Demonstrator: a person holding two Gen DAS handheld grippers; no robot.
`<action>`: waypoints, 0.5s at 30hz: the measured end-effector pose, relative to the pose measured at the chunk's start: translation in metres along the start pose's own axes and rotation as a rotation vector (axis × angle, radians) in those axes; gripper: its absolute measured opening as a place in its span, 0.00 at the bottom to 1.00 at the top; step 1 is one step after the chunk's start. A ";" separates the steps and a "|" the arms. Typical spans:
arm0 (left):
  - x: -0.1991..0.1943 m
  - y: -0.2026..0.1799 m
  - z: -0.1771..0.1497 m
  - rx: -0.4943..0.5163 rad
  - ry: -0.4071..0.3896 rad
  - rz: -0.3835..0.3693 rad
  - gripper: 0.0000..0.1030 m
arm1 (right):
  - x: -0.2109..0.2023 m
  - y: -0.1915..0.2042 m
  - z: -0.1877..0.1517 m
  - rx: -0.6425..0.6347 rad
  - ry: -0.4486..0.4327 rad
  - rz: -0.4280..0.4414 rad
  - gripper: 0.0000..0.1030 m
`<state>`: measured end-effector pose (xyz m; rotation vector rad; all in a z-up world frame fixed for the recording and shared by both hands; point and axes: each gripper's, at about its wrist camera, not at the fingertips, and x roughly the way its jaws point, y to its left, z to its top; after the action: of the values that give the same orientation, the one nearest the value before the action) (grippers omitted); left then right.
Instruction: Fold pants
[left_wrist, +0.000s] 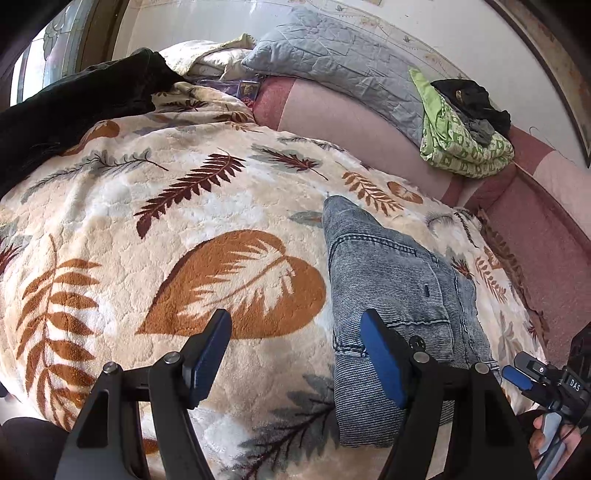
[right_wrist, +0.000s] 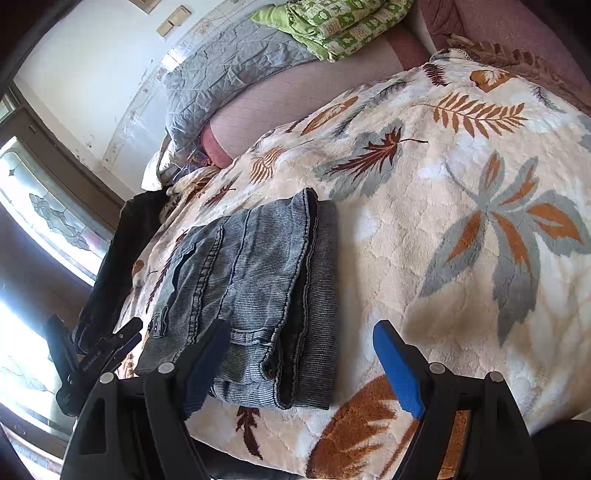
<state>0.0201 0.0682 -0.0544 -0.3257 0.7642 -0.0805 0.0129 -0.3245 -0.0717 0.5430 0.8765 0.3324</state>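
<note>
The grey-blue denim pants (left_wrist: 388, 280) lie folded into a compact stack on the leaf-print blanket (left_wrist: 177, 206). In the left wrist view my left gripper (left_wrist: 297, 354) hovers open just left of the stack, and its right pad (left_wrist: 384, 358) overlaps the pants' near edge. My right gripper (left_wrist: 535, 376) shows at the lower right, with a hand on it. In the right wrist view the folded pants (right_wrist: 258, 288) lie ahead and to the left. My right gripper (right_wrist: 303, 369) is open above their near end, gripping nothing. My left gripper (right_wrist: 103, 354) shows at the left edge.
A grey quilted pillow (left_wrist: 332, 55) and a green patterned cloth bundle (left_wrist: 461, 144) with dark clothing on top lie on the pink sheet (left_wrist: 351, 125) at the back. A black garment (left_wrist: 74, 107) lies at the far left, beside a window (right_wrist: 44, 221).
</note>
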 end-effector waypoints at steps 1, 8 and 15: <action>-0.001 0.000 0.000 0.001 -0.001 -0.003 0.71 | -0.001 0.000 0.000 0.000 -0.002 0.000 0.80; -0.003 0.001 -0.002 -0.001 -0.004 -0.006 0.71 | 0.003 0.003 -0.001 -0.016 0.009 0.000 0.80; -0.001 -0.002 -0.002 0.006 0.003 -0.025 0.71 | 0.002 0.000 -0.001 0.005 0.010 0.020 0.80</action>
<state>0.0185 0.0660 -0.0548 -0.3296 0.7625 -0.1069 0.0136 -0.3231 -0.0735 0.5552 0.8817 0.3515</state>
